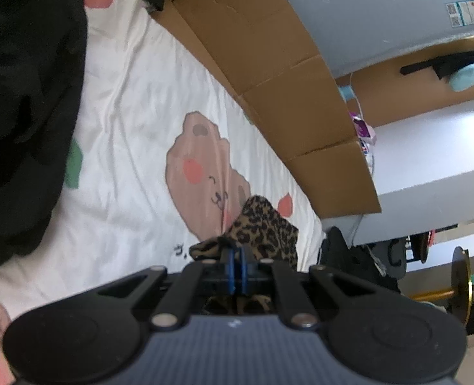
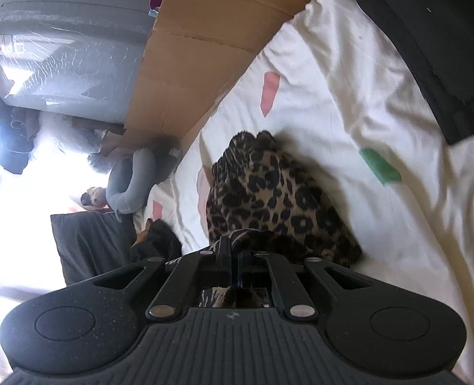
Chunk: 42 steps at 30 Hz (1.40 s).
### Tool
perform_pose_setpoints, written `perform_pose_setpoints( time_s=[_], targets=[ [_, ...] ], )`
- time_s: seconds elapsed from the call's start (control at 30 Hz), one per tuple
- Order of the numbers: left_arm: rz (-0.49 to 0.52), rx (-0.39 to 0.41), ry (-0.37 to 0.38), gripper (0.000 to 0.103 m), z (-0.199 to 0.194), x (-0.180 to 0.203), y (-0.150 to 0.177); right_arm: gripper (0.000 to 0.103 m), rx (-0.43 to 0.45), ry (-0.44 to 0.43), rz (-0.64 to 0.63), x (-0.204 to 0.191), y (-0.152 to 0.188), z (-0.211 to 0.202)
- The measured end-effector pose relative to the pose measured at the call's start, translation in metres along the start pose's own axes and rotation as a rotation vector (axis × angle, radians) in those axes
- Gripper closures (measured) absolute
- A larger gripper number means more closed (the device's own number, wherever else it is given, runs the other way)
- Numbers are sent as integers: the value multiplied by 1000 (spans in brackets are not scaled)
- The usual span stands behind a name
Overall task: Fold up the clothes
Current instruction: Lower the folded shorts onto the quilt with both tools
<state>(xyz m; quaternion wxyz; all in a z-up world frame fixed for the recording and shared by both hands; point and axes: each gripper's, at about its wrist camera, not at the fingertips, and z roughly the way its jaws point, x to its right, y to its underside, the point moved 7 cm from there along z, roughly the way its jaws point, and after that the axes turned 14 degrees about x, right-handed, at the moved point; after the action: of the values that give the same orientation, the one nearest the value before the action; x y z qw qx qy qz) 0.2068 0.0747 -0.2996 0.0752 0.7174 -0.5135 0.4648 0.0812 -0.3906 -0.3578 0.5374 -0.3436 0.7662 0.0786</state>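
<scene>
A leopard-print garment [image 1: 265, 227] hangs bunched over a white bed sheet [image 1: 134, 122] printed with pink bears. My left gripper [image 1: 237, 250] is shut on one edge of it, blue pads pinched tight on the fabric. In the right wrist view the same leopard-print garment [image 2: 269, 192] drapes in front of my right gripper [image 2: 233, 247], which is shut on another edge. Part of the cloth shows between the arms of each gripper. The garment's full shape is hidden by its folds.
A black garment [image 1: 21, 102] lies on the sheet at the left; a black garment [image 2: 429, 32] also lies at the top right. A brown cardboard sheet [image 1: 285, 73] lines the bed's far side. A grey neck pillow [image 2: 131, 183] and dark cushion [image 2: 92, 243] lie beyond.
</scene>
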Motion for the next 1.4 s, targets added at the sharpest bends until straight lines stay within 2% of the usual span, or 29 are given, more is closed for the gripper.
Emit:
perform_pose_setpoints(
  time_s=[0.27,0.67,0.87,1.23,1.4],
  targets=[
    [29,11,-26,99,29,-7,-9,102,14,46,-36,7,-15,23],
    [92,20,-56,99,65,-18,-18,102,-5,78,-125,16,-32,51],
    [87,3,-88,99,86,-36,-16,102,-25,114,-158,27,-37,68],
    [104,-41,-159,99,127,-68,-8,102,-57,159,-191,49,-36,95],
    [140,-44,-169,98,131,-66,-8,100,-62,171,-145,54,-37,100]
  ],
)
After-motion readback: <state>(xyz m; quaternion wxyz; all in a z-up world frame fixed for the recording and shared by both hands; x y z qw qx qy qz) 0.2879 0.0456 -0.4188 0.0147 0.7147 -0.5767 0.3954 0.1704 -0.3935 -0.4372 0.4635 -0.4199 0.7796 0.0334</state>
